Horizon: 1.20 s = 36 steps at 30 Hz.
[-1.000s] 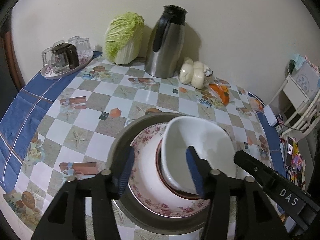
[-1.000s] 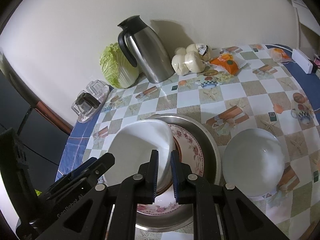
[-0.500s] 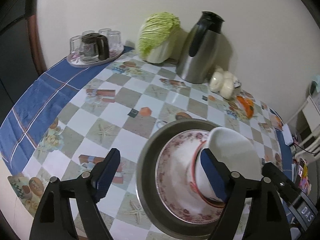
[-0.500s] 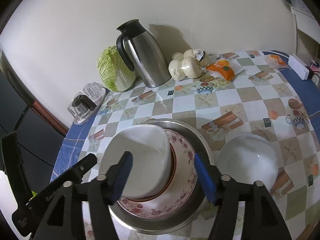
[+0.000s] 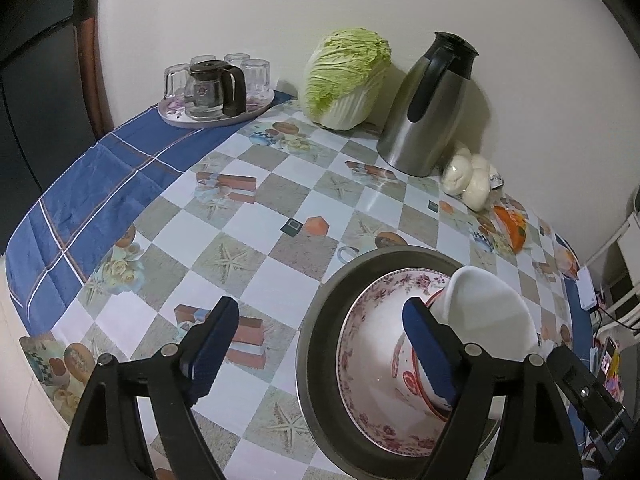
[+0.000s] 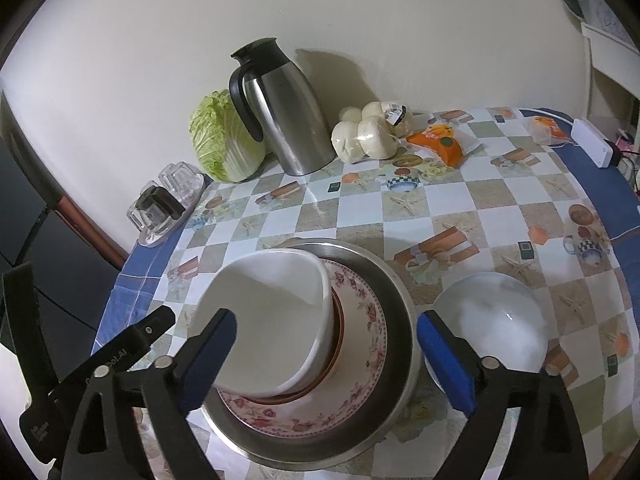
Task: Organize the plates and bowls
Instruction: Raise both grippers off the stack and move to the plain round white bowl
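Bowl point(image 6: 268, 316) sits tilted on the stack point(image 6: 360, 320), both grippers wide apart and empty.
Stacking seems nearly done; next, the right gripper point(image 6: 326, 360) likely goes for the glass bowl point(image 6: 490, 320) beside it, left gripper point(image 5: 320, 344) idle.

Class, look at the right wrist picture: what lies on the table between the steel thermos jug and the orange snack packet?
In the right wrist view, a bag of white steamed buns lies between the steel thermos jug and the orange snack packet.

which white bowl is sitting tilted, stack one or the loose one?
The white bowl on the stack, leaning on the red-rimmed bowl over the floral plate. The other white bowl sits level on the table.
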Each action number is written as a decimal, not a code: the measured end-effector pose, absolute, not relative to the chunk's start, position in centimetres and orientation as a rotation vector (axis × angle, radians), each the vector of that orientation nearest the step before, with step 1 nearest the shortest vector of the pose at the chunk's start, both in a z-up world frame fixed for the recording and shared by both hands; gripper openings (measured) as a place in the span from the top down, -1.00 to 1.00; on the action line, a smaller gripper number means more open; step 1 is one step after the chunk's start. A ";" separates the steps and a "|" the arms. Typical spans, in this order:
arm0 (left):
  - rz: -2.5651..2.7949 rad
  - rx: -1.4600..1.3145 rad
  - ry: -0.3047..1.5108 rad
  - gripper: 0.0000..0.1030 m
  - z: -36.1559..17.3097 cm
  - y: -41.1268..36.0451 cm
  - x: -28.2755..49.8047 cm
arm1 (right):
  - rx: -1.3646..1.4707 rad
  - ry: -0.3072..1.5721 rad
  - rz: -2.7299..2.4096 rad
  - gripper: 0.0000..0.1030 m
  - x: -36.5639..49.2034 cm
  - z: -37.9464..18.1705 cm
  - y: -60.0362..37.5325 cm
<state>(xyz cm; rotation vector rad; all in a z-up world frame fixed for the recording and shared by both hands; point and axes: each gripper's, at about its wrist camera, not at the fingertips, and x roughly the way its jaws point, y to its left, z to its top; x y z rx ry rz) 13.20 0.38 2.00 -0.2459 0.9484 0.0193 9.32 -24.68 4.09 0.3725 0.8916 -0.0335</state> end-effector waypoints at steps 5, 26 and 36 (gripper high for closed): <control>0.025 -0.240 0.944 -0.65 2.2 0.4 13.1 | 0.372 0.897 -0.040 -0.91 9.2 4.2 -24.8; -0.010 -0.269 0.880 -0.65 5.6 -1.3 10.4 | 0.385 0.878 -0.090 -0.92 6.7 7.0 -26.8; -0.094 -0.236 0.866 -1.00 6.8 -5.2 8.7 | 0.428 0.852 -0.161 -0.92 4.5 8.0 -31.1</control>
